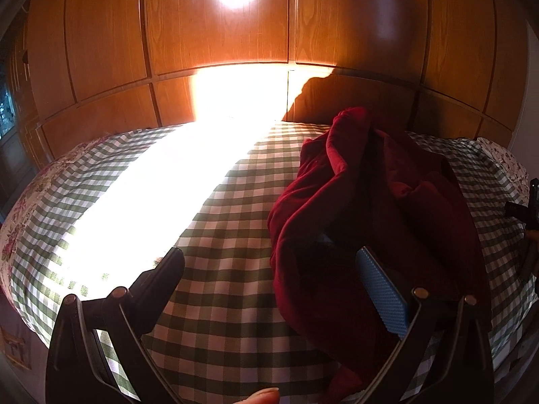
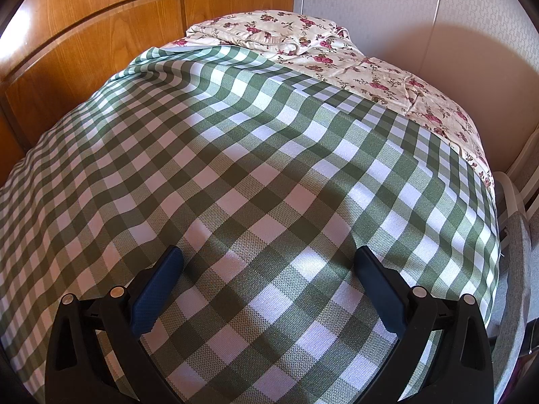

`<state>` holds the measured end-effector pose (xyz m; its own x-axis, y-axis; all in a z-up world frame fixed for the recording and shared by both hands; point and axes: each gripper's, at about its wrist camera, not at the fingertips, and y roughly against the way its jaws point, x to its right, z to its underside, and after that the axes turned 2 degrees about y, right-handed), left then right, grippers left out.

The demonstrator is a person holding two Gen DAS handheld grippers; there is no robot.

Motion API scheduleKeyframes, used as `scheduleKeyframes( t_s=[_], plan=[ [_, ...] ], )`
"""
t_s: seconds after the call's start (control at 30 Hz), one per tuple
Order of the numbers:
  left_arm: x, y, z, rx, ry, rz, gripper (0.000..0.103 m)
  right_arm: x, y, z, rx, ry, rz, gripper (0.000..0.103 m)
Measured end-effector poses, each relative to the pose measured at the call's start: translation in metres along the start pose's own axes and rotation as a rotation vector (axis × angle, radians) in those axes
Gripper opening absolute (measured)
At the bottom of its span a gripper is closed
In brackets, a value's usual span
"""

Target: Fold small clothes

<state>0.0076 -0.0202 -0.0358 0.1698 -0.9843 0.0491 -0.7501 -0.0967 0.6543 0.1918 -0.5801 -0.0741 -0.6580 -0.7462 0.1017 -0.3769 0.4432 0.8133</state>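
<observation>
A dark red garment (image 1: 370, 208) lies crumpled in a heap on the green-and-white checked cloth (image 1: 219, 235), right of centre in the left wrist view. My left gripper (image 1: 269, 259) is open just above the cloth, and its blue-padded right finger (image 1: 380, 296) lies against the garment's near edge, while the left finger (image 1: 161, 279) is over bare cloth. In the right wrist view my right gripper (image 2: 266, 259) is open over the checked cloth (image 2: 252, 168), with nothing between its fingers. No garment shows in that view.
Wooden wardrobe panels (image 1: 219, 43) rise behind the bed. A strong patch of sunlight (image 1: 168, 175) washes out the cloth on the left. A floral bedspread (image 2: 337, 54) covers the far end, near a pale wall (image 2: 421, 10). A fingertip (image 1: 262, 395) shows at the bottom edge.
</observation>
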Motion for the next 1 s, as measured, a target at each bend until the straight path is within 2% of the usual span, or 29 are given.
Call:
scheduleKeyframes(
  t_s=[0.1, 0.17, 0.3, 0.4, 0.47, 0.6, 0.7, 0.8, 1.0],
  plan=[
    [0.006, 0.001, 0.003, 0.005, -0.022, 0.012, 0.101, 0.0, 0.005, 0.0, -0.02, -0.011, -0.005, 0.1],
    [0.008, 0.002, 0.006, 0.007, -0.032, 0.023, 0.101, -0.003, 0.026, 0.006, -0.008, 0.011, 0.01, 0.1],
    [0.013, 0.005, 0.012, 0.012, -0.054, 0.045, 0.101, -0.021, 0.102, 0.042, 0.147, 0.088, -0.061, 0.1],
    [0.015, 0.013, 0.016, 0.028, -0.061, 0.062, 0.101, -0.048, 0.174, 0.094, 0.254, 0.196, -0.167, 0.1],
    [0.013, 0.02, 0.018, 0.045, -0.052, 0.07, 0.101, -0.061, 0.207, 0.123, 0.286, 0.243, -0.22, 0.1],
    [0.007, 0.032, 0.024, 0.064, -0.043, 0.085, 0.101, -0.09, 0.265, 0.194, 0.268, 0.311, -0.32, 0.1],
    [0.004, 0.041, 0.03, 0.076, -0.043, 0.098, 0.101, -0.104, 0.295, 0.232, 0.263, 0.369, -0.36, 0.1],
    [0.004, 0.052, 0.039, 0.091, -0.05, 0.103, 0.101, -0.109, 0.318, 0.258, 0.288, 0.407, -0.373, 0.1],
    [0.003, 0.071, 0.049, 0.119, -0.041, 0.116, 0.101, -0.101, 0.351, 0.286, 0.338, 0.418, -0.367, 0.1]
  ],
)
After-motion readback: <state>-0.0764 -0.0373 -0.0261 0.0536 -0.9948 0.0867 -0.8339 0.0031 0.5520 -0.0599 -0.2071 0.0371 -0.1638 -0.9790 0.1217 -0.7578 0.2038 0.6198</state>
